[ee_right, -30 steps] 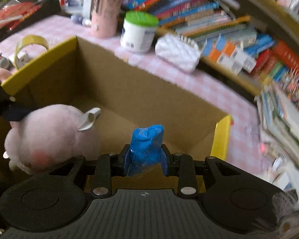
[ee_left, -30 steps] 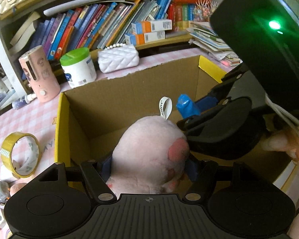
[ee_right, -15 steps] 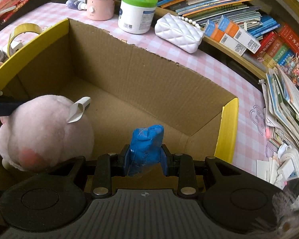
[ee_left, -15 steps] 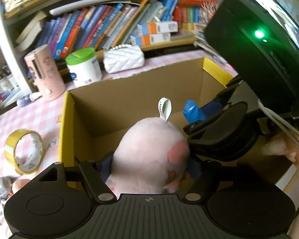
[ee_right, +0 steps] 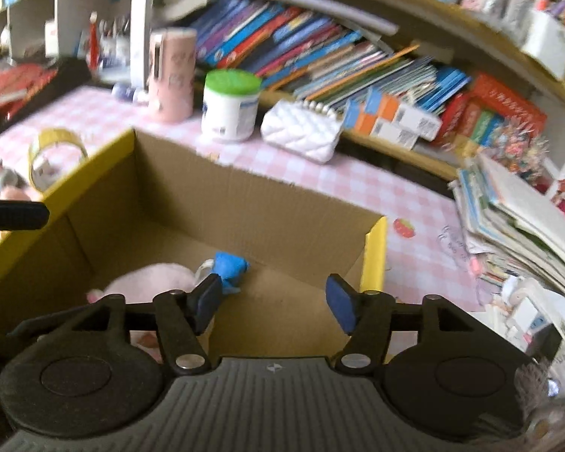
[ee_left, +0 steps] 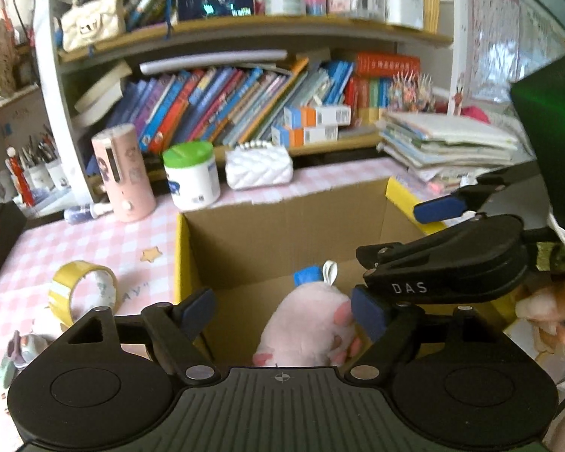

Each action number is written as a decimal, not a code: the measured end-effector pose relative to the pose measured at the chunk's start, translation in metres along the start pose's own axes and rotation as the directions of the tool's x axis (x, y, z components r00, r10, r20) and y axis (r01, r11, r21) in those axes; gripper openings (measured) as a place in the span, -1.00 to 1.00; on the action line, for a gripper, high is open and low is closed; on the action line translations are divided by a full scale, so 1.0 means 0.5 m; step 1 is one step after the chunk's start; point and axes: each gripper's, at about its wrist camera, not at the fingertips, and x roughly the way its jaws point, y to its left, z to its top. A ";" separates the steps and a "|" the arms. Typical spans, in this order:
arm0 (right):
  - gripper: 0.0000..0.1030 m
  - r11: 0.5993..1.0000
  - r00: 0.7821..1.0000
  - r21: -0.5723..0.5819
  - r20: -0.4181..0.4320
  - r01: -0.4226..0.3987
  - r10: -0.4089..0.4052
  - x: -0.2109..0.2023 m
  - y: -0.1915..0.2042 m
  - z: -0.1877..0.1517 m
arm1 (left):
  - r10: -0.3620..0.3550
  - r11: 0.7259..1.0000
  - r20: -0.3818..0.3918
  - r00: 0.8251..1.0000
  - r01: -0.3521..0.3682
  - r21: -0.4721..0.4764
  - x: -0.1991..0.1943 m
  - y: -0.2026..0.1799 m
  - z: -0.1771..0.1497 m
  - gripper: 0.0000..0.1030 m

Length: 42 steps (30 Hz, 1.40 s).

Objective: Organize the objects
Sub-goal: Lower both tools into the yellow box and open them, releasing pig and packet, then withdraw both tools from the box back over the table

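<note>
Both tongs, left (ee_left: 282,314) and right (ee_right: 274,297), newly open; toys (ee_right: 150,282) dropped in box (ee_right: 245,203).

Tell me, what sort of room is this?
Probably a child's study or bedroom at home: a bookshelf crammed with colourful books, a pink checked tablecloth, and a pink plush toy in a cardboard box.

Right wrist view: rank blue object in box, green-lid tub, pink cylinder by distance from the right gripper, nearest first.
From the right gripper, jaws open after just opening, nothing between them:
1. Blue object, on the cardboard box floor, just past the left finger.
2. Green-lid tub, on the table beyond the box's far wall.
3. Pink cylinder, farther back, left of the tub.
</note>
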 end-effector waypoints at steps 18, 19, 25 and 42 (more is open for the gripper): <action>0.42 0.907 0.959 0.386 0.147 0.171 -0.244 -0.218 0.042 -0.098 | 0.044 0.993 0.084 0.996 -0.034 -0.112 -0.157 0.067 -0.094 0.76; 0.43 0.903 0.955 0.387 0.145 0.184 -0.257 -0.226 0.055 -0.107 | 0.045 0.993 0.079 0.996 -0.036 -0.112 -0.164 0.071 -0.102 0.76; 0.52 0.893 0.960 0.391 0.070 0.224 -0.272 -0.234 0.129 -0.157 | 0.071 0.991 0.053 0.996 -0.064 -0.117 -0.196 0.107 -0.152 0.76; 0.68 0.941 0.986 0.294 -0.065 0.168 -0.156 -0.233 0.325 -0.226 | 0.097 0.986 -0.088 0.991 -0.108 -0.130 -0.254 0.197 -0.277 0.76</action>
